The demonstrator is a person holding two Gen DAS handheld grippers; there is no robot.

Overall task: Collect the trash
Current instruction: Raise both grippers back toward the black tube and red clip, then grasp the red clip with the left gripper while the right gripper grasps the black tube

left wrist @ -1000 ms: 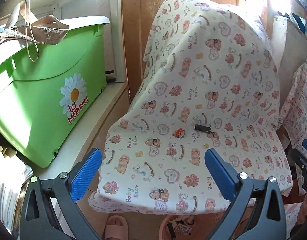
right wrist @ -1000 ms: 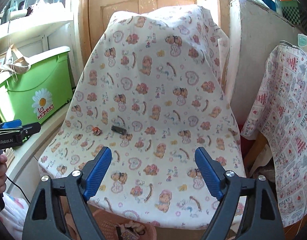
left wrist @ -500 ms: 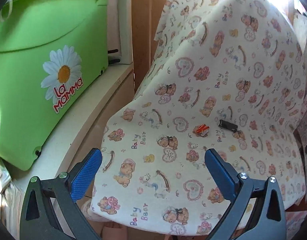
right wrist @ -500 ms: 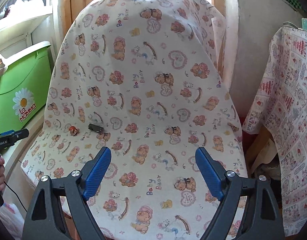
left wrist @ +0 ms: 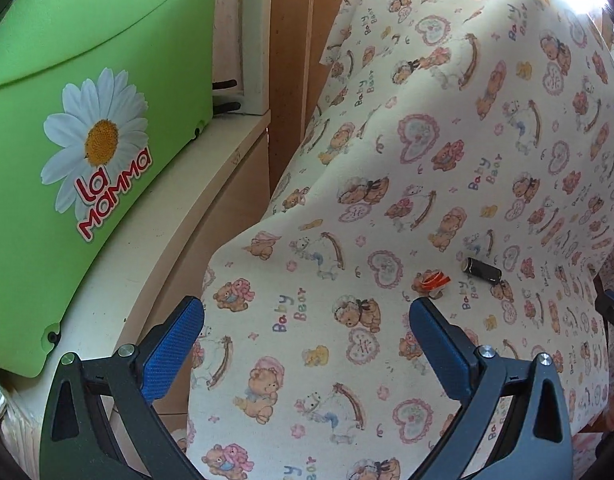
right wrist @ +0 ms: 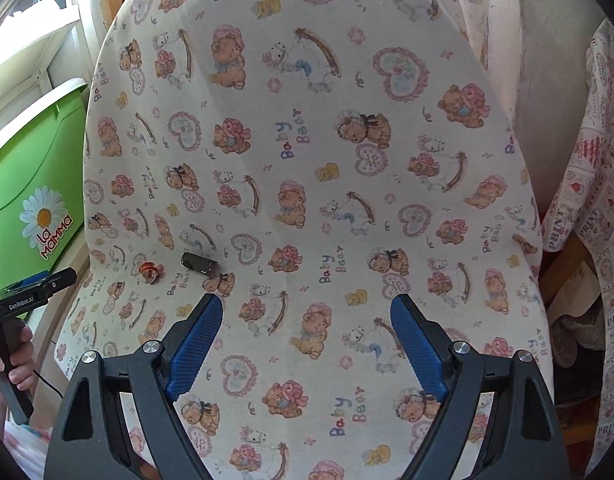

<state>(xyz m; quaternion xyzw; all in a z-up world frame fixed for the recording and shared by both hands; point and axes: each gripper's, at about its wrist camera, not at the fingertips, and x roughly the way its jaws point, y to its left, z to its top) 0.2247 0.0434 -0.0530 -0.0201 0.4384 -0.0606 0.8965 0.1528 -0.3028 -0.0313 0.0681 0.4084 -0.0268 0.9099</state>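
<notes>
A: Trash first. Where is it?

B: Two small pieces lie on the seat of the chair, which is draped in a white cloth printed with teddy bears, hearts and "Baby Bear". One is a crumpled orange wrapper, the other a short dark cylinder lying on its side. They sit close together but apart, toward the seat's left edge, the wrapper nearer that edge.

A: What is the cylinder?

B: Possibly a small battery or a cap; it is too small to say for sure.

A: And the left gripper?

B: Its blue-padded jaws stand wide apart with nothing between them. It hangs above the seat's front left corner, and in its own view the tip of its right finger appears just below the wrapper, not touching it.

A: The right gripper?

B: Released too, jaws spread wide over the middle of the seat's front, empty. The cylinder shows just above its left finger, clear of it.

A: Anything beside the chair?

B: A green plastic bin with a daisy and "La Mamma" on its side rests on a pale ledge left of the chair. In the right wrist view a hand grips the left gripper's black handle by the seat's left edge.
</notes>
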